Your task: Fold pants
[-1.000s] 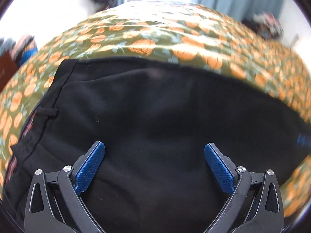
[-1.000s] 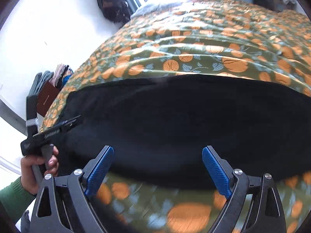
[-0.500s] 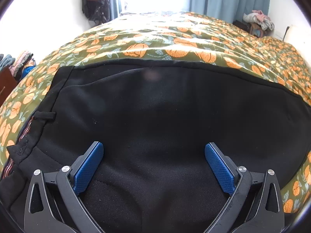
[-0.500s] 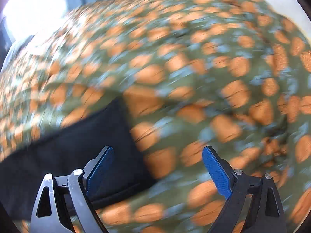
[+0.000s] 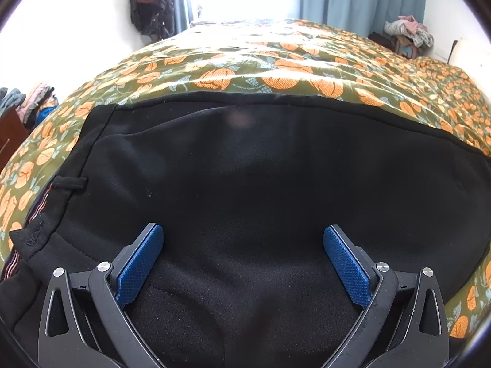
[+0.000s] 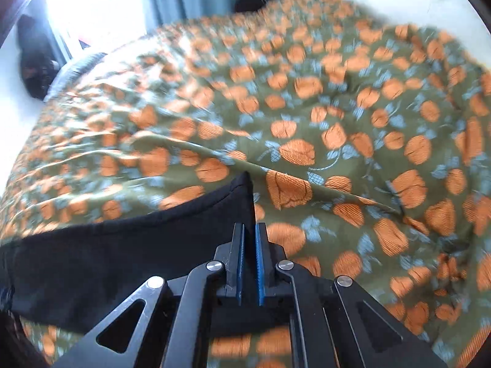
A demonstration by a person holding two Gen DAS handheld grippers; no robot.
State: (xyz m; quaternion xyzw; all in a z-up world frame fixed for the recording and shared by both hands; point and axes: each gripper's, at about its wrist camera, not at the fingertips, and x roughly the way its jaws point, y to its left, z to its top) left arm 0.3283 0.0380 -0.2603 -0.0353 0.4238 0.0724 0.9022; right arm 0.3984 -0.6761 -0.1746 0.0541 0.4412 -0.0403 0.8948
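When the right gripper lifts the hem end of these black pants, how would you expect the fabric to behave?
The black pants will probably drape and sag, since the cloth lies limp and follows the bedspread. The right gripper pinches only a thin edge, so the far part likely drags behind. The surface looks fleecy in the left wrist view, so slipping seems unlikely.

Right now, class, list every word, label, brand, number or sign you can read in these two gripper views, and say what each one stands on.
None can be read.
black pants: no label or print shows; the striped edging at the waistband is pattern, not lettering.
floral bedspread: flowers only, partly blurred.
left gripper and right gripper: no markings visible.
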